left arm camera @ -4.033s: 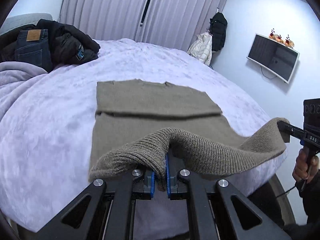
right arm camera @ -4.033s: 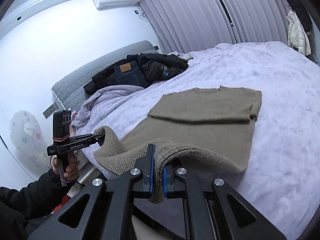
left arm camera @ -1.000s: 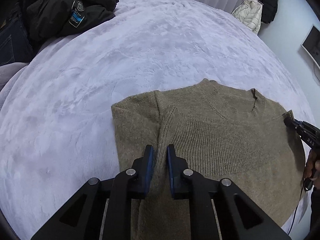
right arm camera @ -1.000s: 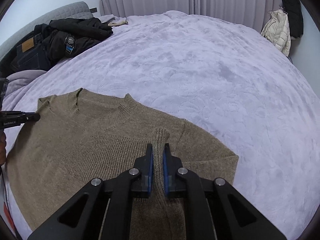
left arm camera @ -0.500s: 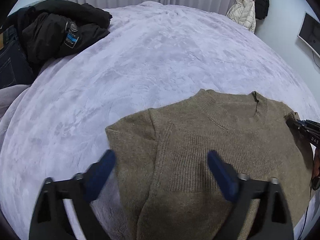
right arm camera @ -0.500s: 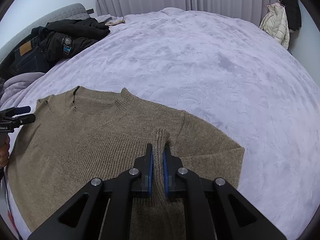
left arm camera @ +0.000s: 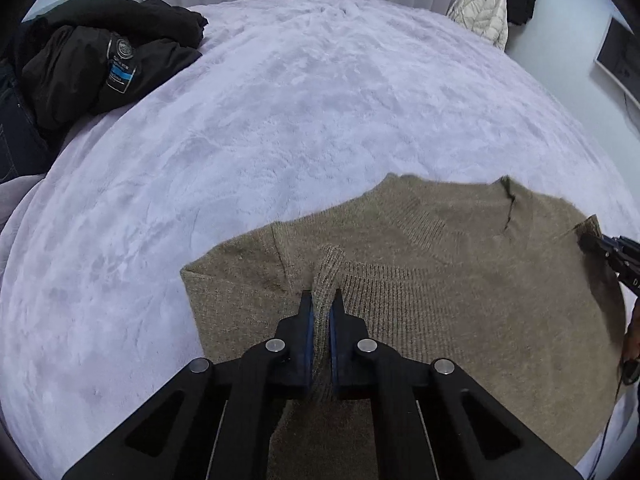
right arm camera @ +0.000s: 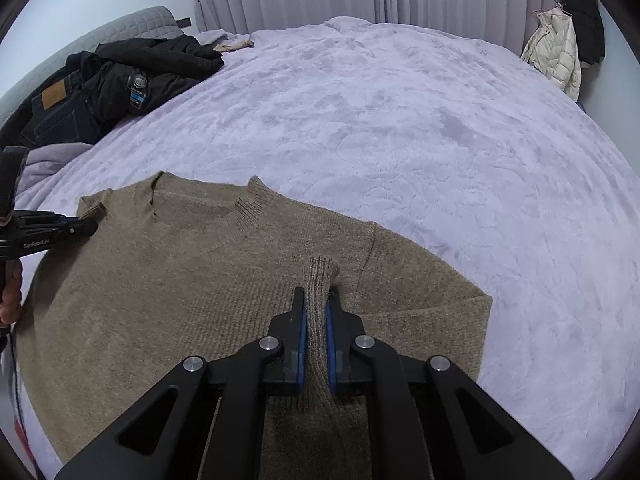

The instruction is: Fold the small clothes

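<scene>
An olive-brown knit sweater (left arm camera: 460,300) lies on the bed, its ribbed hem folded up over the chest toward the collar (left arm camera: 436,224). My left gripper (left arm camera: 320,304) is shut on a pinch of the hem at the sweater's left side. My right gripper (right arm camera: 316,300) is shut on a pinch of the hem at the right side of the sweater (right arm camera: 180,280). The right gripper also shows in the left wrist view (left arm camera: 612,252) at the far right, and the left gripper shows in the right wrist view (right arm camera: 60,232) at the far left.
The bed has a lavender plush cover (left arm camera: 320,100). A black jacket (left arm camera: 100,60) and dark jeans (right arm camera: 56,116) are piled at the far left near the headboard. A white puffer coat (right arm camera: 556,52) hangs at the far right by the curtains.
Both grippers carried the hem from the bed's near edge up over the sweater toward the collar. The left gripper's jaws stood wide open half a second ago and are now closed on the hem again.
</scene>
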Demonstrator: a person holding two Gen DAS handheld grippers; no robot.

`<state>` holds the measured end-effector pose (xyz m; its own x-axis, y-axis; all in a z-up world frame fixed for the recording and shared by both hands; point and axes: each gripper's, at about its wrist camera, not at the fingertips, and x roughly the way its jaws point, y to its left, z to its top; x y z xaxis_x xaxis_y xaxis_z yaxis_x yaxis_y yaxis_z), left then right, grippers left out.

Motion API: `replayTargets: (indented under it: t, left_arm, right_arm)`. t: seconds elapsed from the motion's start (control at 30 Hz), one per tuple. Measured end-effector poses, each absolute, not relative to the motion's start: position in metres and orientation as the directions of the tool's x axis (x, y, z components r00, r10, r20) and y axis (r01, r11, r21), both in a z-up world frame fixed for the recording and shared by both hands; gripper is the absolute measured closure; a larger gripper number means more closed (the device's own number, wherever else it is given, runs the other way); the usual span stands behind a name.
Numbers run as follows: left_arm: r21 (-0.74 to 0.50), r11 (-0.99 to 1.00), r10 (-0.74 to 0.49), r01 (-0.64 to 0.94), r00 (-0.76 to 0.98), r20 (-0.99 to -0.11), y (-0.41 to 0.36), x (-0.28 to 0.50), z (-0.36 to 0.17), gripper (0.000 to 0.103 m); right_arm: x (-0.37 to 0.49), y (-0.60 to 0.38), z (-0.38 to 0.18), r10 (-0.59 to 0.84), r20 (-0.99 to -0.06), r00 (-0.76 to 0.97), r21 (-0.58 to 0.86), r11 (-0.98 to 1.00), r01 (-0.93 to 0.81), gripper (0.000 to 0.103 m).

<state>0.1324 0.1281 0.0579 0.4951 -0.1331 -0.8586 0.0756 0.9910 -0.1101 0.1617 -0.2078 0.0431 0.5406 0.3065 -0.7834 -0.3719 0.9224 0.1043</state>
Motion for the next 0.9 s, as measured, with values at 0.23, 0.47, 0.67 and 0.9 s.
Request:
replayTargets:
  t: [0.23,0.47,0.67,0.9]
  left_arm:
    - [-0.088,0.995,-0.101,0.049,0.514,-0.852,0.135,0.142,0.066,0.096]
    - [-0.155,0.988,-0.139,0.003,0.456,-0.879,0.144,0.147,0.038,0.042]
    - [-0.169,0.985,-0.105,-0.043,0.629,-0.771,0.168,0.097,0.099,0.009]
    - [-0.125,0.979,-0.198,0.164,0.584,-0.787,0.071,0.032,0.072,0.009]
  right_arm:
    - [0.163,-0.210,0.087,0.326,-0.708,0.626,0.097,0.924,-0.371,0.095]
    - [0.195,-0.208,0.031,0.251,-0.822,0.511,0.106,0.949,-0.296,0.087]
    - [0.164,-0.241,0.083,0.231,-0.729,0.645,0.144,0.972,-0.186,0.075]
    - [0.070,-0.170,0.079,0.404,-0.739,0.539,0.185,0.891,-0.414,0.049]
